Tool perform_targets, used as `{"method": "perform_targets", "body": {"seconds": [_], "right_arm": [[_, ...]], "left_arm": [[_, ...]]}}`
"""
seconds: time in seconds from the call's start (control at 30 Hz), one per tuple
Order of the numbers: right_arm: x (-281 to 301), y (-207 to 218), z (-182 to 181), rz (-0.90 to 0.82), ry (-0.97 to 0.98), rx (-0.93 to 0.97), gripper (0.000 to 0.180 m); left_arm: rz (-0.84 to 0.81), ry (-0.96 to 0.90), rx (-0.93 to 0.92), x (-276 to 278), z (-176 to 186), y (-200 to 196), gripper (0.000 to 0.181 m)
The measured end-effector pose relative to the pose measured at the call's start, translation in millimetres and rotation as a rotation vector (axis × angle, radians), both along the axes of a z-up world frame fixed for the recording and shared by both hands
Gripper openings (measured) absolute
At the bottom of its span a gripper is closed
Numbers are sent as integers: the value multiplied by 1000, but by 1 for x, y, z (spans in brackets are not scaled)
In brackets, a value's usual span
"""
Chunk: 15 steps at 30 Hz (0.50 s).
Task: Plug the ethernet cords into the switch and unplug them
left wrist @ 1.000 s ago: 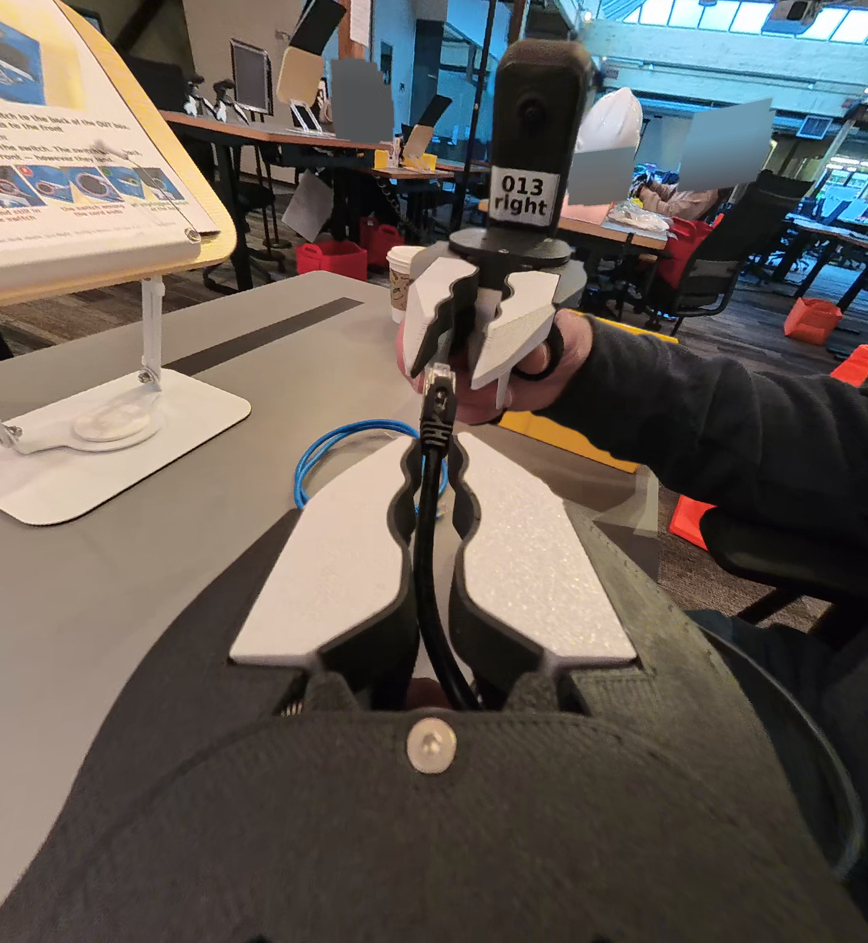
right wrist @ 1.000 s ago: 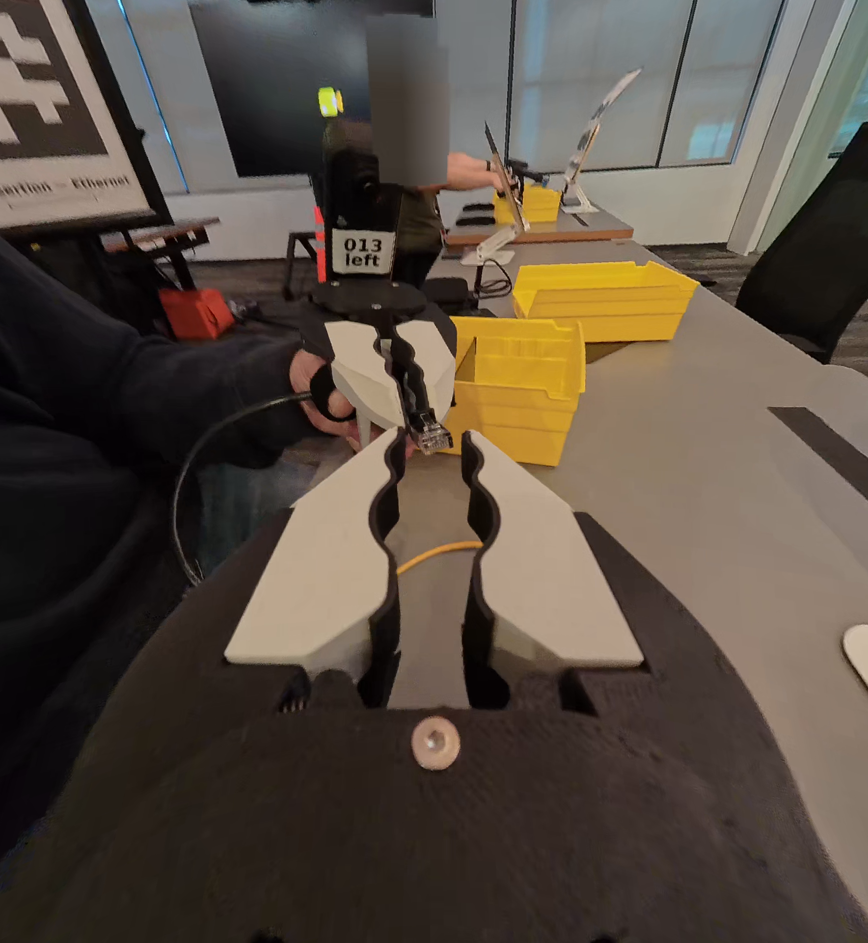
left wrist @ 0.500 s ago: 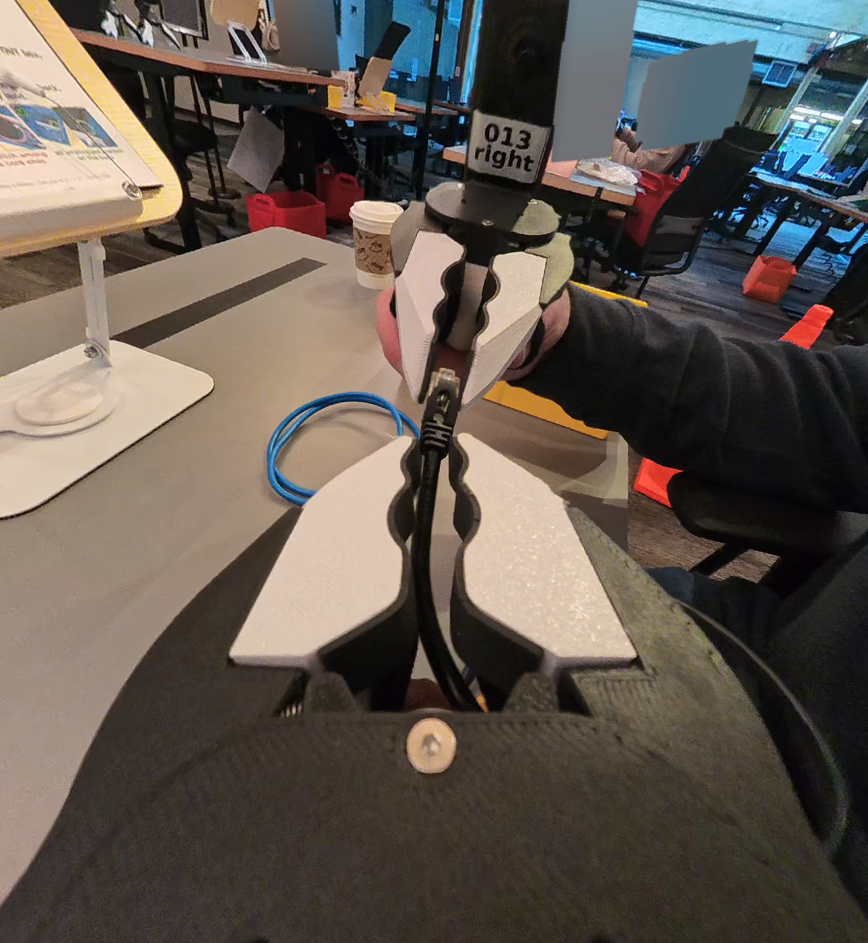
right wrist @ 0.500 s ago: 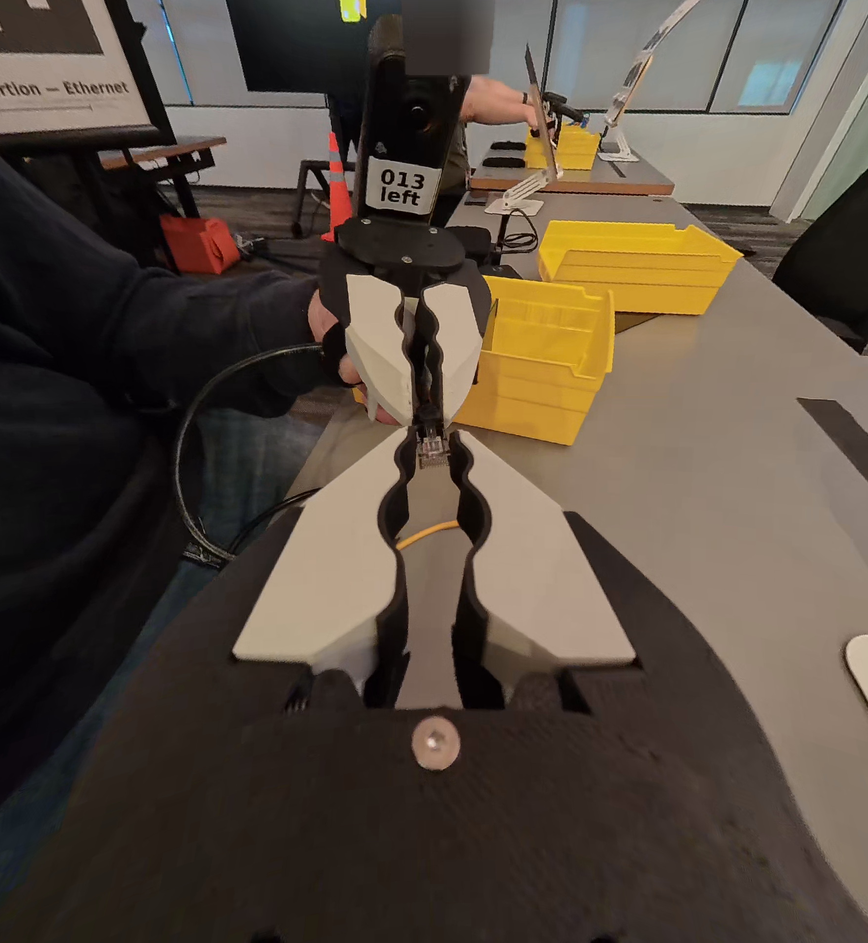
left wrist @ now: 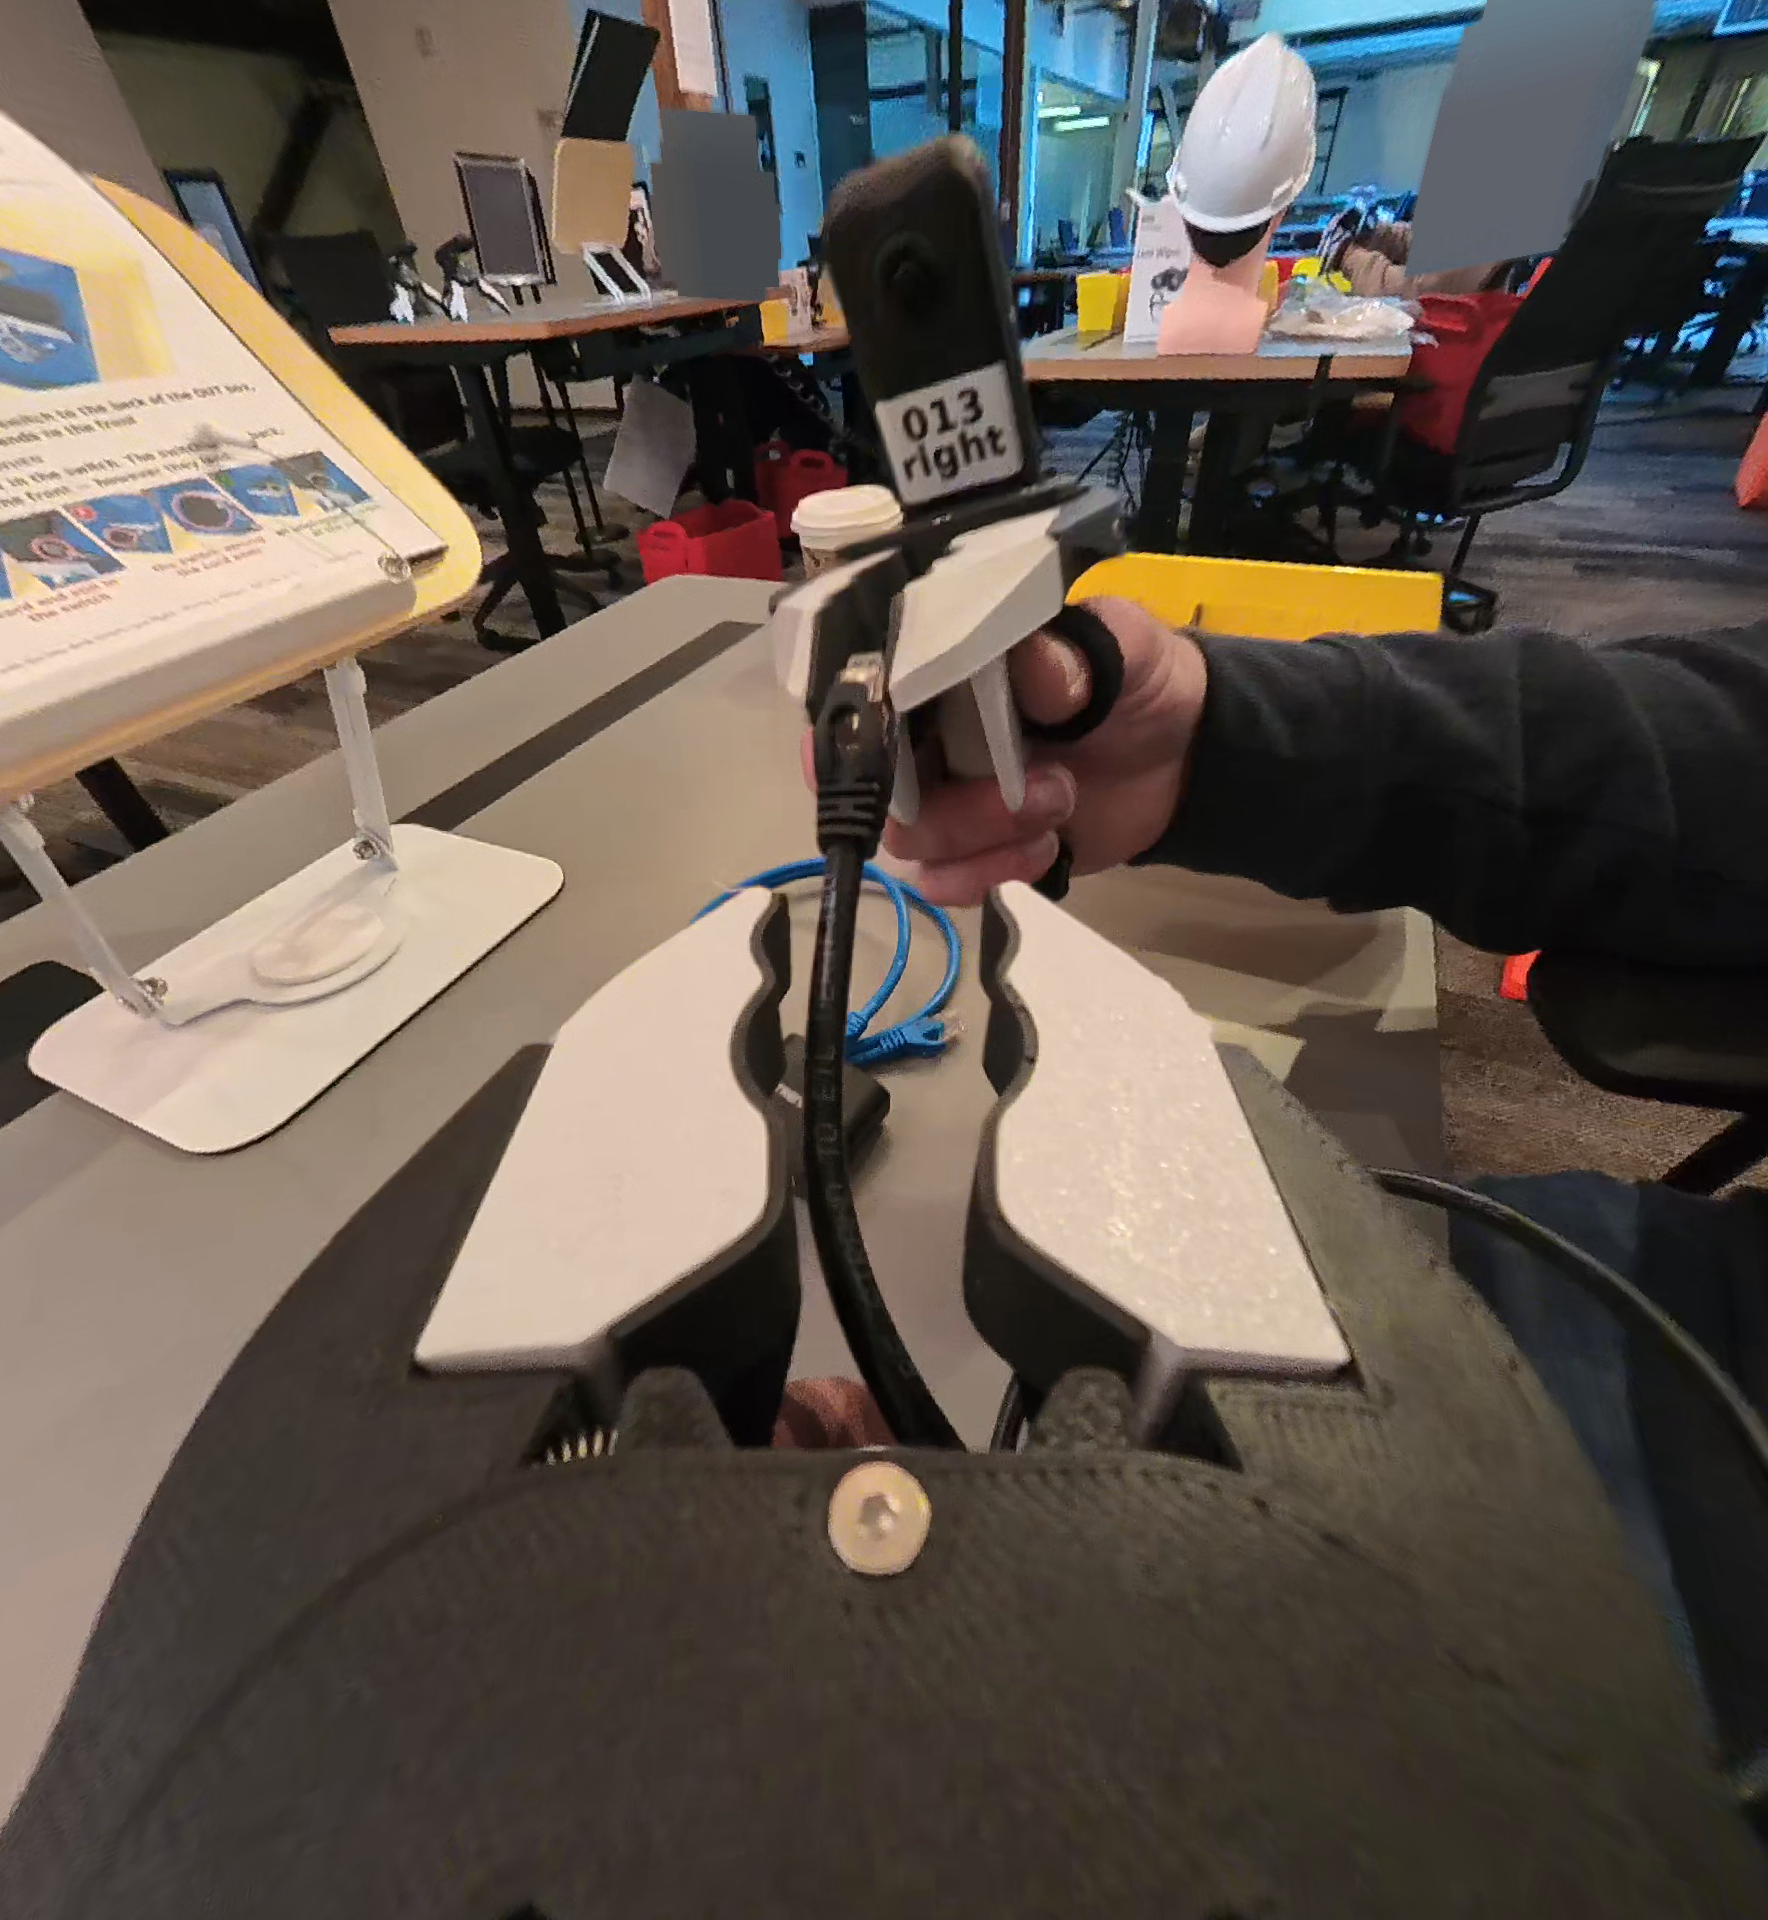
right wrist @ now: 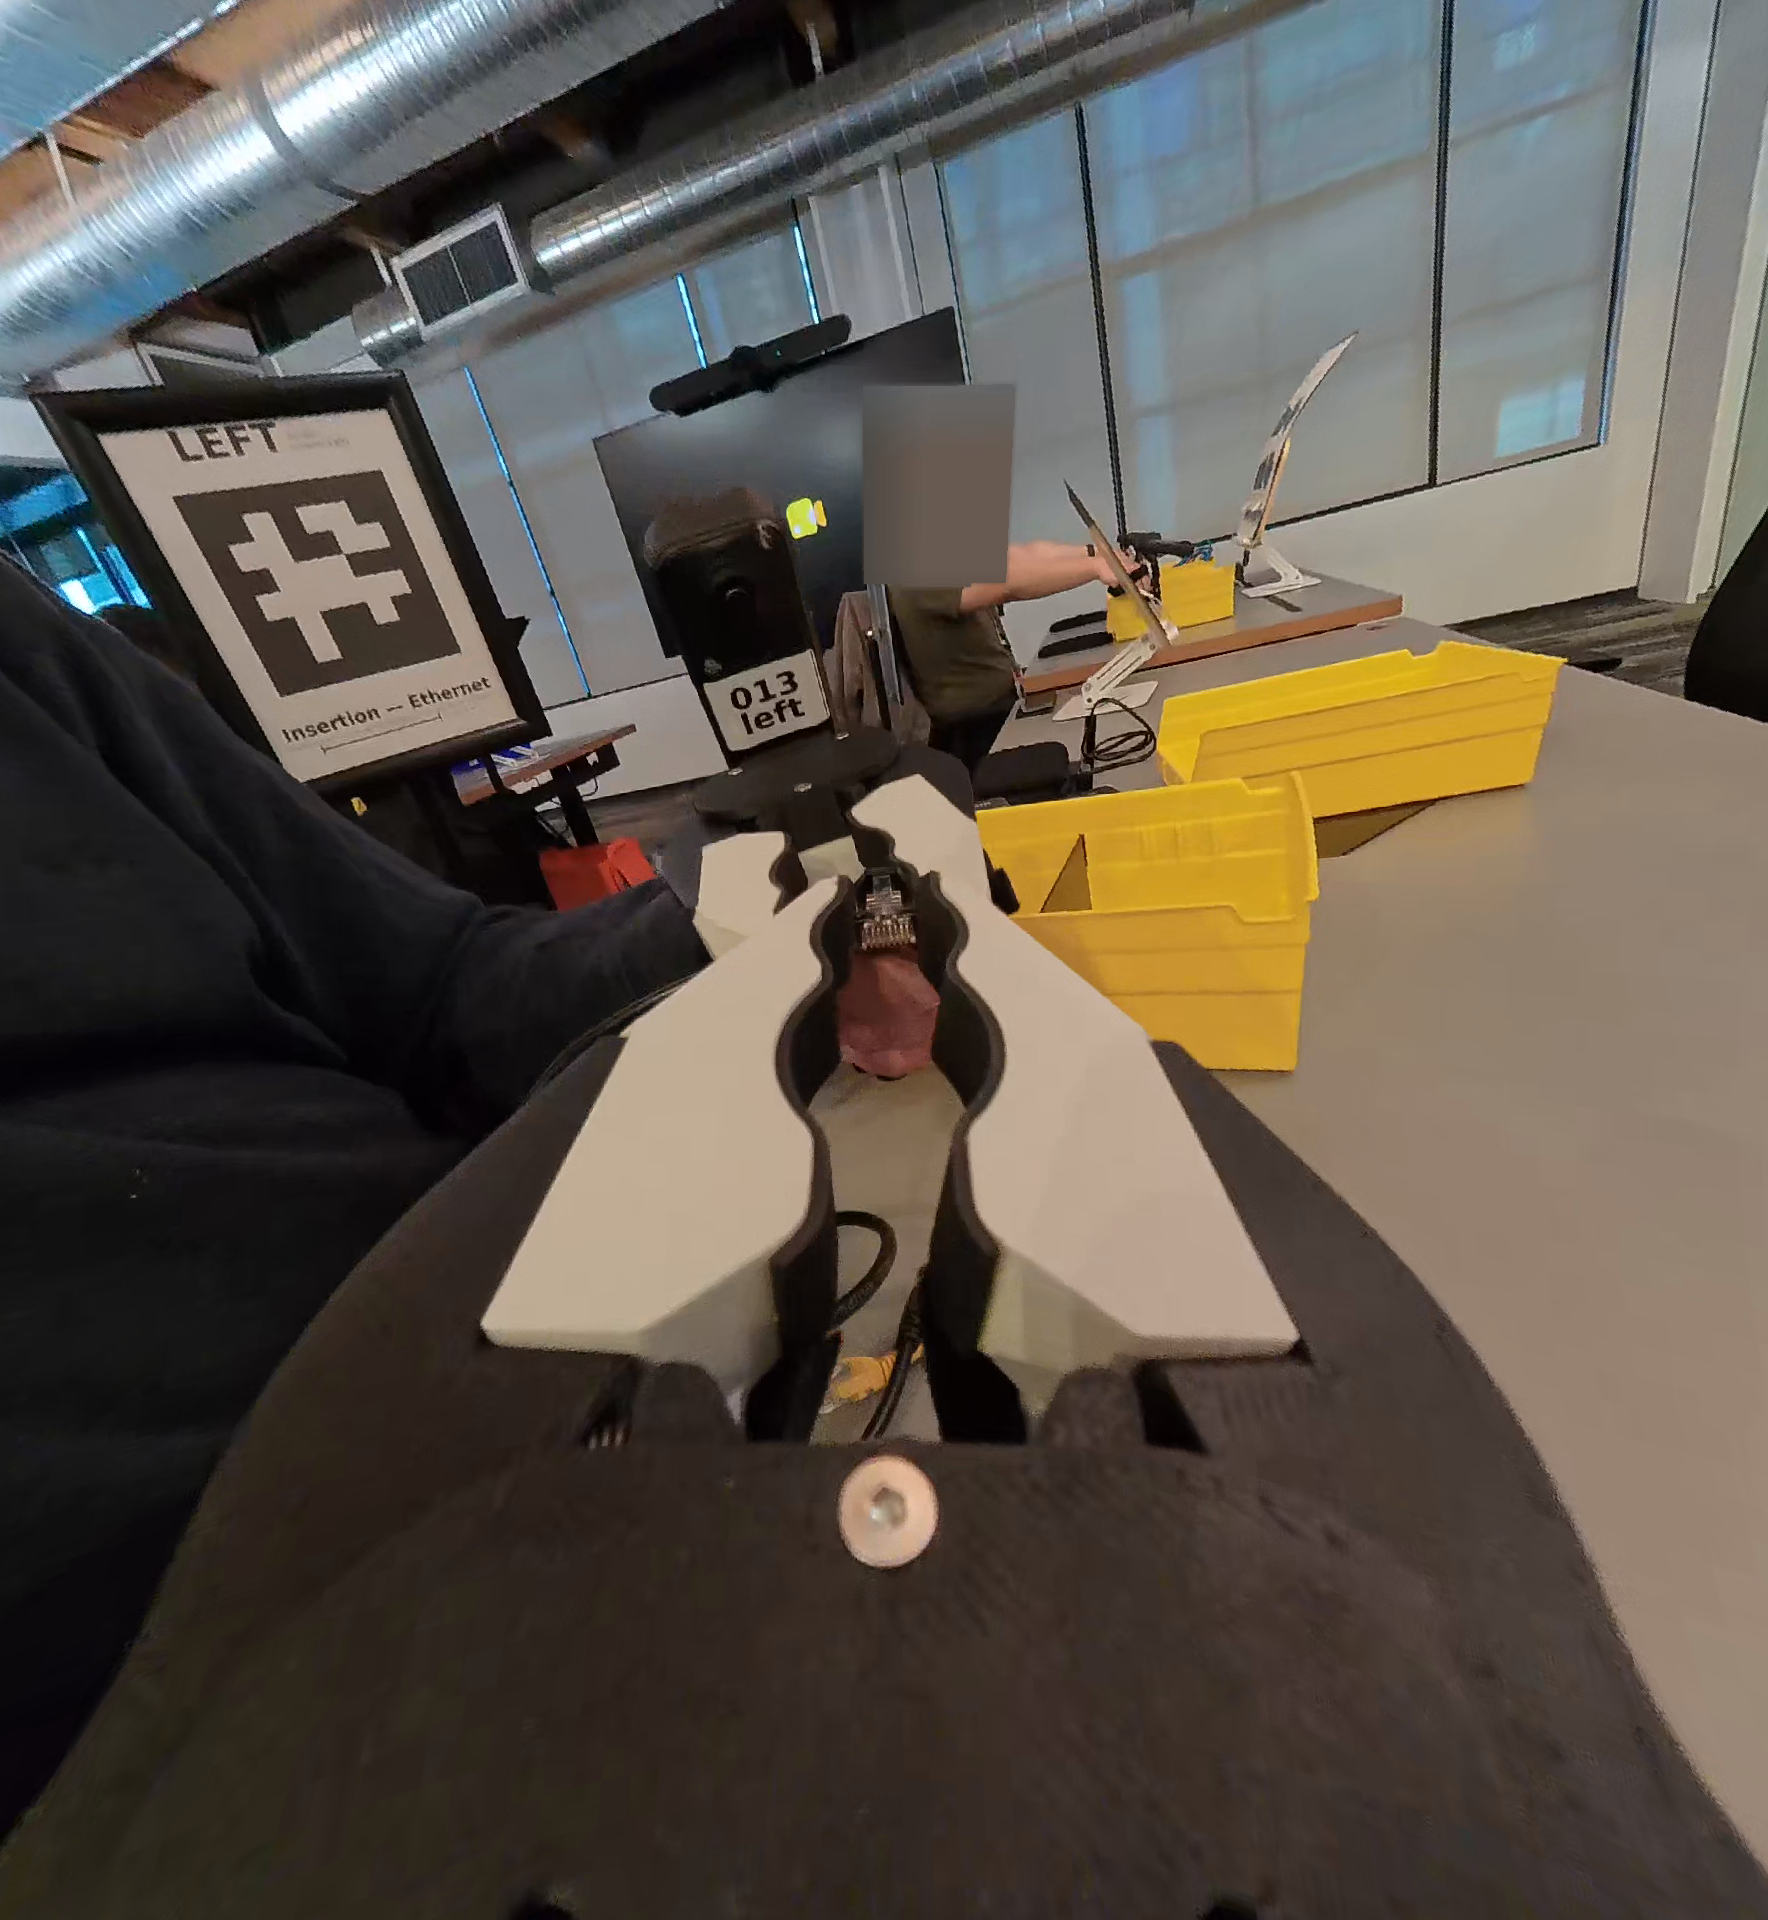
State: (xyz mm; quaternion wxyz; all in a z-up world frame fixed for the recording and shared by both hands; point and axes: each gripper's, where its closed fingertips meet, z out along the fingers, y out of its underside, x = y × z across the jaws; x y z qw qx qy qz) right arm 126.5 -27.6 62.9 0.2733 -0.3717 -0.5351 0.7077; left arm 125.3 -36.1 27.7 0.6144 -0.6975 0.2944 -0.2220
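Observation:
A black ethernet cord point(left wrist: 838, 1039) runs up between the fingers of my left gripper point(left wrist: 885, 909), which is open and not gripping it. Its clear plug point(left wrist: 856, 717) is pinched in my right gripper point(left wrist: 859, 675), held by a hand above the grey table point(left wrist: 236, 1299). In the right wrist view my right gripper point(right wrist: 885, 899) is shut on that plug point(right wrist: 885, 920), and the left gripper point(right wrist: 828, 842) sits just behind it. A coiled blue cord point(left wrist: 906, 935) and a small black box point(left wrist: 854, 1107) lie on the table below. A yellow cord end point(right wrist: 864, 1377) shows under the right gripper.
An instruction board on a white stand point(left wrist: 288, 966) stands at the left. Two yellow bins point(right wrist: 1171, 914) point(right wrist: 1379, 727) sit on the table beyond the left gripper. A paper cup point(left wrist: 844, 525) is at the table's far edge. My dark sleeve point(left wrist: 1482, 790) crosses from the right. Left and right tips are no more than a few centimetres apart.
The left gripper has opened and let go of the black cord. The right gripper has closed on the plug. Both views have tilted upward.

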Motion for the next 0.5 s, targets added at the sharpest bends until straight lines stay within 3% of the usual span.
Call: {"method": "perform_targets", "body": {"seconds": [0.07, 0.2, 0.5], "right_arm": [[1, 0, 3, -3, 15, -8, 10], [3, 4, 3, -12, 21, -10, 10], [10, 5, -4, -14, 8, 50, 11]], "left_arm": [[-4, 23, -22, 0, -9, 1, 33], [63, 46, 8, -5, -9, 9, 3], [40, -27, -1, -1, 4, 8, 2]]}}
